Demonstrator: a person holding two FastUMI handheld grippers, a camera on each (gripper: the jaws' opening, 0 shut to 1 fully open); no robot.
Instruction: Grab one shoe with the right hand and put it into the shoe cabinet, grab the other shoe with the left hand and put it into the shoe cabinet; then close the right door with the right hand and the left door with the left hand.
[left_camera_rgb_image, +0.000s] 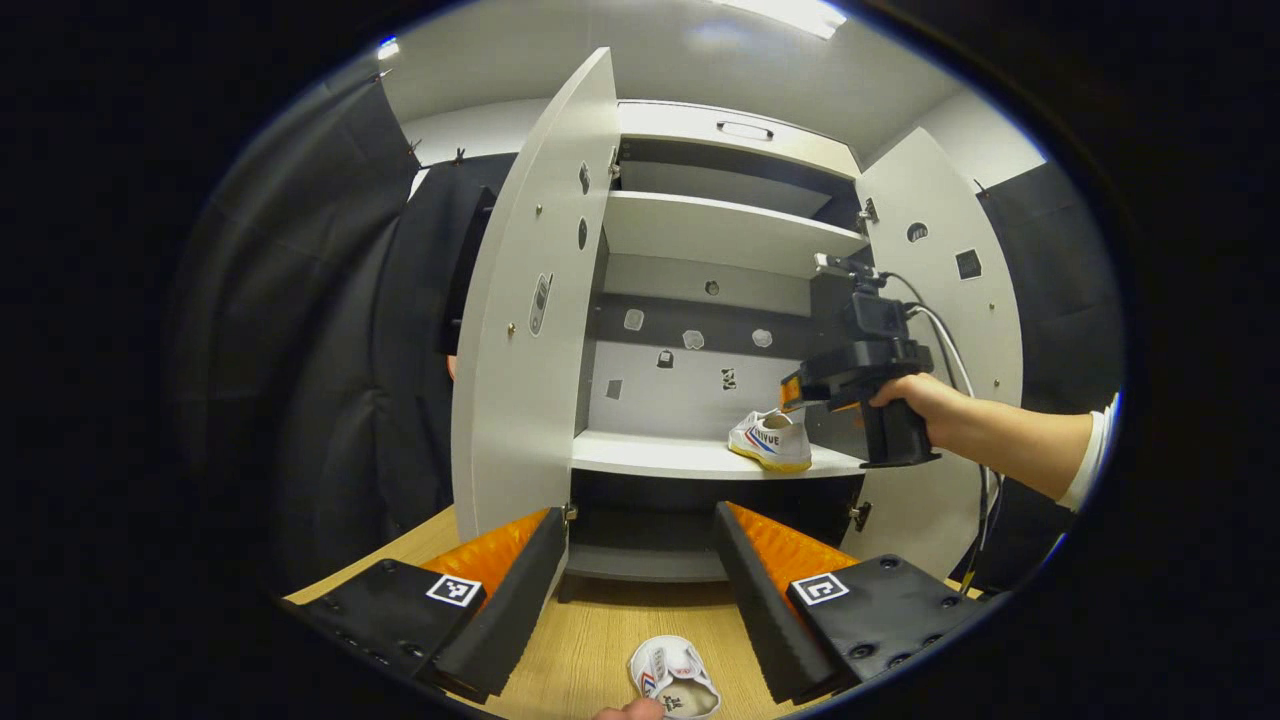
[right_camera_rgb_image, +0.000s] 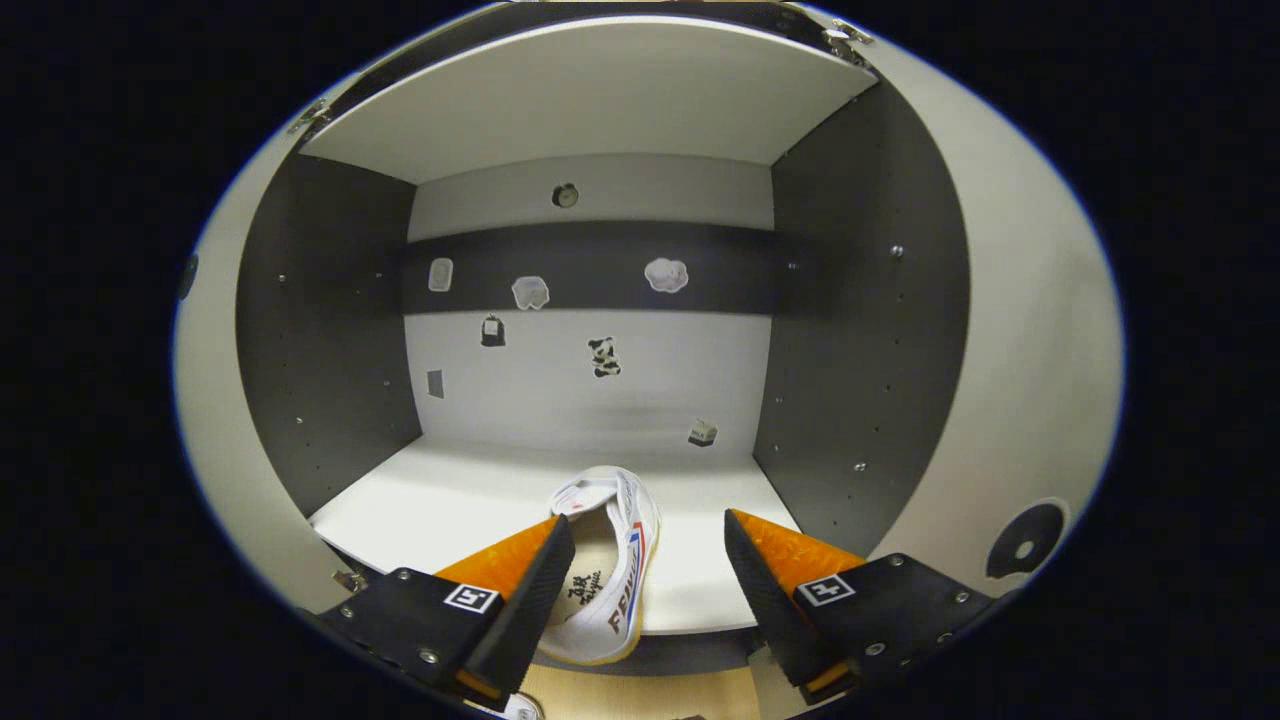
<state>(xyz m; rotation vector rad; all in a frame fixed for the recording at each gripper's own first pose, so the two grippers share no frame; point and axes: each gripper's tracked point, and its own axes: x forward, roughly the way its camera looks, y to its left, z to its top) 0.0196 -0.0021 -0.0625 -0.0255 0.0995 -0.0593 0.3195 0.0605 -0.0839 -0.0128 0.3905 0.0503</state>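
Shoe (left_camera_rgb_image: 675, 678) on floor just ahead of left gripper (left_camera_rgb_image: 640, 570), between wide jaws, lengthwise. Other shoe (right_camera_rgb_image: 612, 560) shelved; right gripper (right_camera_rgb_image: 648, 570) wide, empty.

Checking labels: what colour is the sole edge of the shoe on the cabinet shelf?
Yellowish, under a white upper; the shoe shows it best in the left gripper view.

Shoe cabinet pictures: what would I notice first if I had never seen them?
Probably the big shoe cabinet with both doors swung wide open. One white shoe sits at the right end of its middle shelf, with the right tongs open just in front of it. The other shoe lies on the wooden table below, between the open left tongs.
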